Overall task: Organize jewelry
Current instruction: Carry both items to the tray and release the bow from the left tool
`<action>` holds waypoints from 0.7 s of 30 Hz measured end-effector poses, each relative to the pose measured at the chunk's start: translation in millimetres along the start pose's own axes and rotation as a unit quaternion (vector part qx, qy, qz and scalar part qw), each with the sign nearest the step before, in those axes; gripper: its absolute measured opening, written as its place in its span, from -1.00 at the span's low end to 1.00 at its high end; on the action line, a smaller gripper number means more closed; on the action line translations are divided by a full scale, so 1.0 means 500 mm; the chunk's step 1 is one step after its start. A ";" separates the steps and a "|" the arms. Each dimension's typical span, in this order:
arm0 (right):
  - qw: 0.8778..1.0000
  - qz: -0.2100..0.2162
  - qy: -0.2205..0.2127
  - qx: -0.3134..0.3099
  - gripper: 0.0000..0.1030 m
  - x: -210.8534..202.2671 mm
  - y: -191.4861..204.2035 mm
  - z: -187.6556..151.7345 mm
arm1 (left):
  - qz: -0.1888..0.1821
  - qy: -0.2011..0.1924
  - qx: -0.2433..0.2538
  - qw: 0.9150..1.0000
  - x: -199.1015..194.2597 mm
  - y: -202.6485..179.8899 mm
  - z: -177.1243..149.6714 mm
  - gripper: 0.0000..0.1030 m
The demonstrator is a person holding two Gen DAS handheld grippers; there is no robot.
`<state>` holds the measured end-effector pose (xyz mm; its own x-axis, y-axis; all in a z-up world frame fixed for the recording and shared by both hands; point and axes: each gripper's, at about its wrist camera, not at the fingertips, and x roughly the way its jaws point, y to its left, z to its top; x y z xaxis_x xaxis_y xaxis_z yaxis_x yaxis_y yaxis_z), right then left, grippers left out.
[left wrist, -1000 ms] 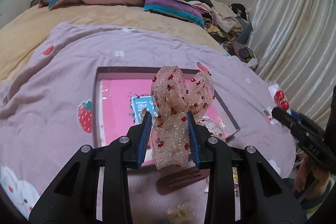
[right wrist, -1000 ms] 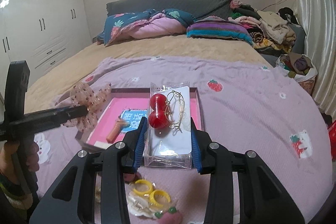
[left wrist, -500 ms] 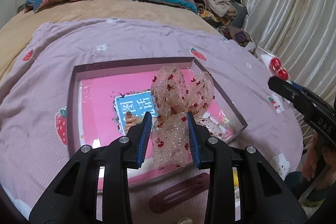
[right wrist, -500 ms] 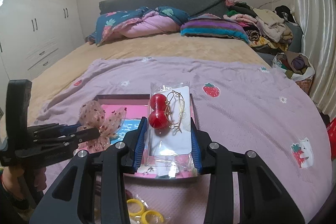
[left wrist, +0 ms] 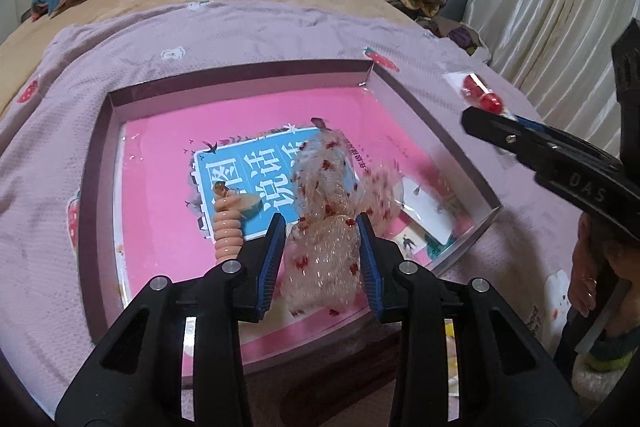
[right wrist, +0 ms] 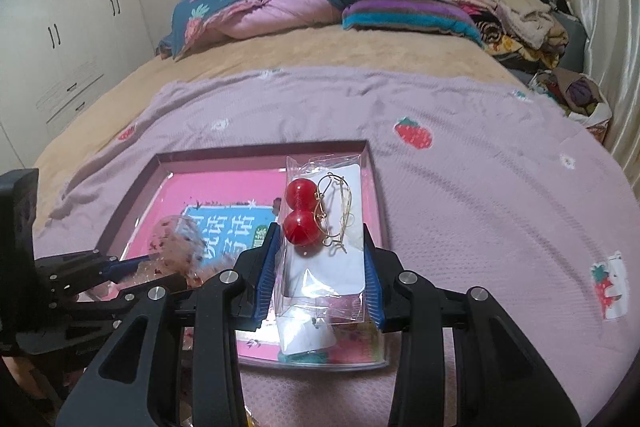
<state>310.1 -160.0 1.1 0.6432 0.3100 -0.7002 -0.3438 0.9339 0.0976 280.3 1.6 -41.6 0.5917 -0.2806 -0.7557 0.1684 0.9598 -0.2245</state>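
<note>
Opening my left gripper over the tray, the bow loosens; right gripper clenches the earring packet; it may snag.

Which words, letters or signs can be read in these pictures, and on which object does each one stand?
"DAS": raised letters on the side of the right gripper, left wrist view.
"图", "说话": large white Chinese characters on the blue label inside the pink tray; the rest is hidden by the bow.
Small print beside the label: too blurred to read.
</note>
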 end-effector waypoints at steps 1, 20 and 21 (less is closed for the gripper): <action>1.000 0.001 0.004 -0.002 -0.30 0.008 0.002 -0.002 | 0.001 0.000 0.001 1.000 0.001 0.000 -0.001 -0.38; 0.999 0.028 0.045 0.012 -0.25 0.090 -0.024 -0.060 | 0.010 0.010 0.004 1.000 -0.011 0.017 -0.014 0.16; 0.999 0.028 0.044 0.010 -0.24 0.089 -0.022 -0.061 | 0.014 0.009 0.003 1.000 -0.013 0.021 -0.014 0.16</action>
<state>321.4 -161.9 -52.7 0.5614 0.3452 -0.7521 -0.3633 0.9194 0.1507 272.6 13.3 -43.2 0.5826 -0.2535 -0.7722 0.1565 0.9673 -0.1995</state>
